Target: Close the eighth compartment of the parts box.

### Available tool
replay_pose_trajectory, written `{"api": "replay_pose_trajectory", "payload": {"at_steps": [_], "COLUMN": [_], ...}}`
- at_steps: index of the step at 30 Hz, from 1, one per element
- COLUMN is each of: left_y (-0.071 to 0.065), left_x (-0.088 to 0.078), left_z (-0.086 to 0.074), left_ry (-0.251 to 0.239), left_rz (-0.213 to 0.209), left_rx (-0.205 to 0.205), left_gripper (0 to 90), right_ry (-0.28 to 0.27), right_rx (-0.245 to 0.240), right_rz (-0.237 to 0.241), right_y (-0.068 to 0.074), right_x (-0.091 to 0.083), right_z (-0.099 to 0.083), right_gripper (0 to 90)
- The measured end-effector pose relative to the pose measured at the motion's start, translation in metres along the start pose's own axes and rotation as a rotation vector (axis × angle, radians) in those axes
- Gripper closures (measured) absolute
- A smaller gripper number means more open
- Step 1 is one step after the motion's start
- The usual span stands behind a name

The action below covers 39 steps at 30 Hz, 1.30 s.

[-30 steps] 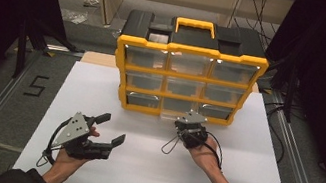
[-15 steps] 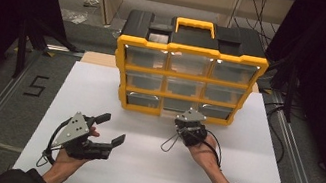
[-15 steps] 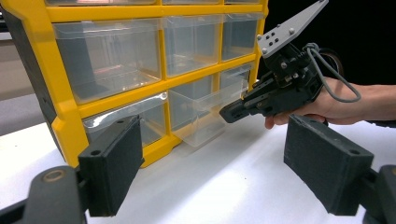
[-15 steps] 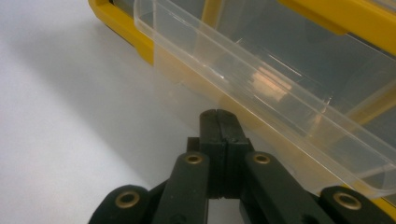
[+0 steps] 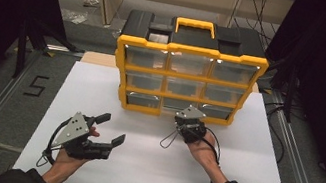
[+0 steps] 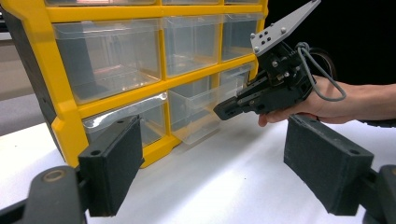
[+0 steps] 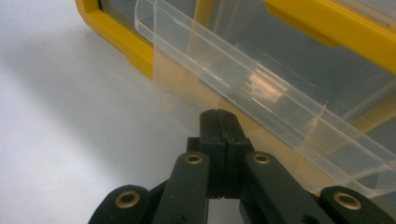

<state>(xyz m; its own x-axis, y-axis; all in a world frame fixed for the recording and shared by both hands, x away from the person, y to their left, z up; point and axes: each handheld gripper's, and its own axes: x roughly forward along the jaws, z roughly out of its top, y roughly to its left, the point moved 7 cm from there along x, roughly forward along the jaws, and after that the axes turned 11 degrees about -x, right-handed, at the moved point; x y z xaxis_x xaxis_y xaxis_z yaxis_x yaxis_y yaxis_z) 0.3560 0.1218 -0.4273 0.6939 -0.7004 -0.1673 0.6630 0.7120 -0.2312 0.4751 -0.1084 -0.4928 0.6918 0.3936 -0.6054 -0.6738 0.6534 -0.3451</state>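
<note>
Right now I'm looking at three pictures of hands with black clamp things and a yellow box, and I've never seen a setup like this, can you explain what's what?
There is no robot here. A person holds a hand tool with two black jaws in each hand. One picture comes from a camera above the table; the other two come from small cameras riding on the tools, looking along their jaws.

On the white table stands a yellow organizer with clear drawers.

The left gripper hovers over the table with its jaws wide apart, holding nothing. Its camera sees the organizer and the other hand.

The right gripper has its jaws pressed together at the front of the bottom middle drawer, which is pulled out a little. Whether it pinches the drawer's lip cannot be told.
</note>
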Motion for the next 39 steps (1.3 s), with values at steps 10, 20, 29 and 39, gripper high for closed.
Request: {"api": "replay_pose_trajectory", "payload": {"at_steps": [10, 20, 29, 39], "left_y": [0.000, 0.000, 0.000, 0.000], "left_x": [0.000, 0.000, 0.000, 0.000], "left_z": [0.000, 0.000, 0.000, 0.000], "left_ry": [0.000, 0.000, 0.001, 0.001], "left_rz": [0.000, 0.000, 0.000, 0.001], "left_rx": [0.001, 0.001, 0.003, 0.004], "left_gripper": [18.9, 18.9, 19.0, 19.0], "right_ry": [-0.001, -0.004, -0.004, 0.001], "right_rx": [0.001, 0.001, 0.004, 0.006], "right_rz": [-0.010, -0.022, -0.025, -0.025], "right_y": [-0.003, -0.006, -0.009, -0.011], "right_x": [0.002, 0.005, 0.006, 0.007], "right_z": [0.001, 0.002, 0.002, 0.000], "right_gripper": [90.0, 90.0, 90.0, 90.0]}}
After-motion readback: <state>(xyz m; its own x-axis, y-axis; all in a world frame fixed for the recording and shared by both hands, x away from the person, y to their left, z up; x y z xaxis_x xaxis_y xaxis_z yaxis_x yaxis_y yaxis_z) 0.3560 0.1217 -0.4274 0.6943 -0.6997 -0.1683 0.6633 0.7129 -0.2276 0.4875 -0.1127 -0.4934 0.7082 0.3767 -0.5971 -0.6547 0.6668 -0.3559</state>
